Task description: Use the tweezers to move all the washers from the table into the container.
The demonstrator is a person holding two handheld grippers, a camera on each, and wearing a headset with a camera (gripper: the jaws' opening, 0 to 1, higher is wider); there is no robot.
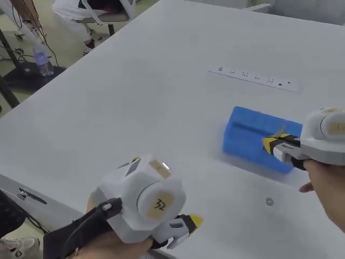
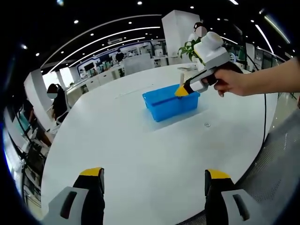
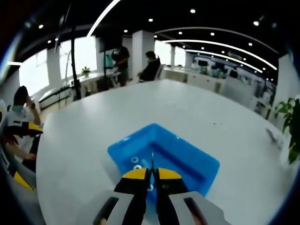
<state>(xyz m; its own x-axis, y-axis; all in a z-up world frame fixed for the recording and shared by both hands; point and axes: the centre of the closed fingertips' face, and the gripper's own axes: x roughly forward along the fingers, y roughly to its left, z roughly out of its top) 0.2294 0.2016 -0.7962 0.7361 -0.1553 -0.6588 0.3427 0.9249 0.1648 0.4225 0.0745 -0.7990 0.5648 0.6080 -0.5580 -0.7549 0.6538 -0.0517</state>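
At the lower left of the head view, we held the left gripper (image 1: 186, 229) low over the near edge of the table (image 1: 135, 108), with our hand mostly hidden beneath its body. In the left gripper view its jaws stood spread wide with nothing between them. At the right edge of the head view our right hand (image 1: 323, 183), cut off by the frame, held the right gripper (image 1: 271, 143) roughly level, its tips over the blue container (image 1: 242, 135). In the right gripper view its jaws were pressed almost together on the tweezers (image 3: 152, 161), whose thin tips pointed down into the container. Two washers (image 3: 135, 160) lay on the container floor, left of the tweezers. We could not tell whether the tweezer tips pinched anything. A loose washer (image 1: 269, 202) lay on the table below the container in the head view, apart from both grippers. The container's edges were blurred there.
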